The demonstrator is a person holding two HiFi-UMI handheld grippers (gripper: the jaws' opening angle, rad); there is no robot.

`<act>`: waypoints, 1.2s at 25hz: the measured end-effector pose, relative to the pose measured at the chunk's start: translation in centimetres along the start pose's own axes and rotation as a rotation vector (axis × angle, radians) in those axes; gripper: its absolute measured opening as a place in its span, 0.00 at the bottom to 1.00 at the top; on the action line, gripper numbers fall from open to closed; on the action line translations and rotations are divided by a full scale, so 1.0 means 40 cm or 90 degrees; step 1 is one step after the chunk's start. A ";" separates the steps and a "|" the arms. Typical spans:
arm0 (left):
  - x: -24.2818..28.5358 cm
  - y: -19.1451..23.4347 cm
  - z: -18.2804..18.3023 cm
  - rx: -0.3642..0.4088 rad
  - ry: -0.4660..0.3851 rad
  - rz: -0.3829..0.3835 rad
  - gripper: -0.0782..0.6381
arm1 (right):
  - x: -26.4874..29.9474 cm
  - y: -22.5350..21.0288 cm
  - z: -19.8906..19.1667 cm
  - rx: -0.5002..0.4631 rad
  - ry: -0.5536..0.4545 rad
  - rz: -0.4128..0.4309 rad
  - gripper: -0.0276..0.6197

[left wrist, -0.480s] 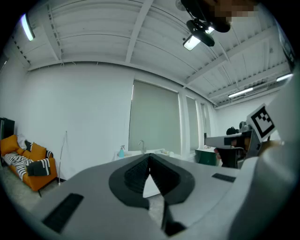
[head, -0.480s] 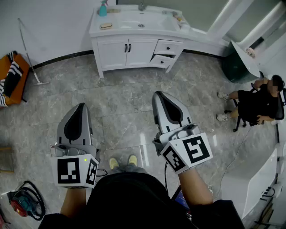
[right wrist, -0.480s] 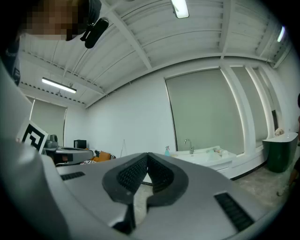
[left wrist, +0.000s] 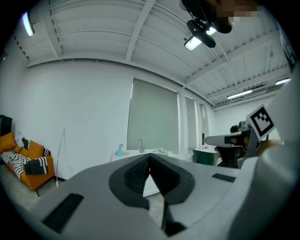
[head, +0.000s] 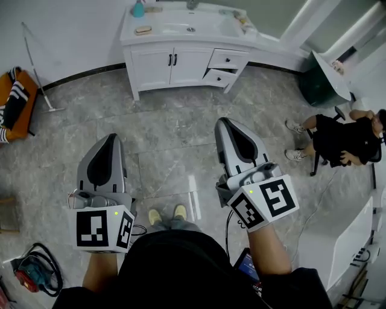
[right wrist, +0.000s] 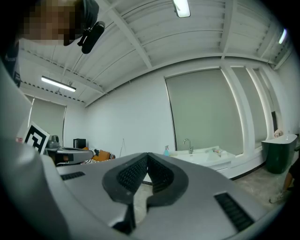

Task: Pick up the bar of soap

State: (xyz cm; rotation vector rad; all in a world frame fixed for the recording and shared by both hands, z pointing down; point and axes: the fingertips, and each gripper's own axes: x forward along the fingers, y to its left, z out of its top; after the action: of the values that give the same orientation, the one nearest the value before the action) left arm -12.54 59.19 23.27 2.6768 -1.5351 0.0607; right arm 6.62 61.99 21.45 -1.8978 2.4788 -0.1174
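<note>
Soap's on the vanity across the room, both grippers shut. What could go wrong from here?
1. The left gripper and right gripper are shut and empty; if the reaching one opens late, it may shove the soap toward the basin.
2. The spray bottle stands just behind the soap; a deep reach could knock it over.
3. A drawer hangs open on the vanity; walking up on that side risks a bump.

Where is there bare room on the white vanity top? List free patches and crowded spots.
Free on the white vanity top: the front-left corner before the tan bar of soap; the front strip along the white basin. Crowded: back left by the teal spray bottle; right end, with small items.
</note>
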 end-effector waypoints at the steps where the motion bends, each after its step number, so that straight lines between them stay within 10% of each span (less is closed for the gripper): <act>1: -0.003 0.005 0.001 0.000 0.001 0.002 0.12 | -0.001 0.004 0.002 0.002 -0.001 0.000 0.05; 30: 0.076 0.160 -0.056 -0.013 0.029 -0.022 0.12 | 0.159 0.041 -0.057 0.008 0.016 -0.019 0.05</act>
State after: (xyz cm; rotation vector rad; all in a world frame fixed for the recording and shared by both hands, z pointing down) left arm -16.55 53.49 25.87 2.6650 -1.4687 0.1033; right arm 3.24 56.37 23.80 -1.9413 2.4589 -0.1576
